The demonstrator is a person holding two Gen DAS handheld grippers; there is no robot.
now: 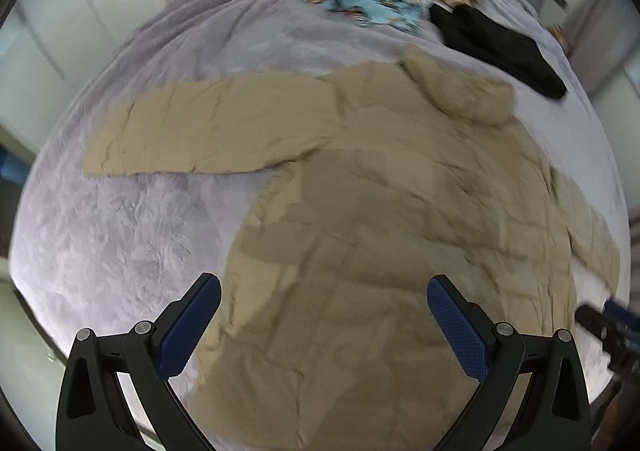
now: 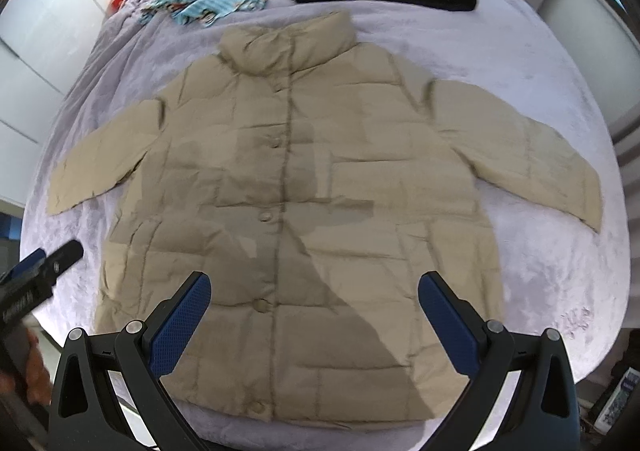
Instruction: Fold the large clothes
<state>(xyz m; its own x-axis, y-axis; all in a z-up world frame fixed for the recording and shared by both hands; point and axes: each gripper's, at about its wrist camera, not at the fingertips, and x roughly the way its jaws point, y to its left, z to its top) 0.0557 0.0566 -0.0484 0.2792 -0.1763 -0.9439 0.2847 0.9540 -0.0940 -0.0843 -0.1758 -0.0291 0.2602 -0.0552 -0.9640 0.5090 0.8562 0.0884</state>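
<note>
In the left wrist view, the left gripper (image 1: 324, 303) is hovering wide open and empty over the near hem of the beige jacket (image 1: 380, 211), which is lying on the lavender bedspread (image 1: 132, 243). In the right wrist view, the right gripper (image 2: 314, 301) is hanging spread wide, gripping nothing, above the jacket's near hem, the jacket lying flat, sleeves out left and right.

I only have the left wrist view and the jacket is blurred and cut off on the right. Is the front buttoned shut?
Observer: Yes. In the right wrist view the beige jacket lies front up, its placket closed, with snap buttons down the middle.
Operator: I can't see the far sleeve properly. How does it lie?
Observer: The right-hand sleeve is spread flat, angled outward and down toward the bed's edge.
Operator: And the right tongs, holding anything?
Observer: No. The right tongs are open over the hem, nothing between them.
</note>
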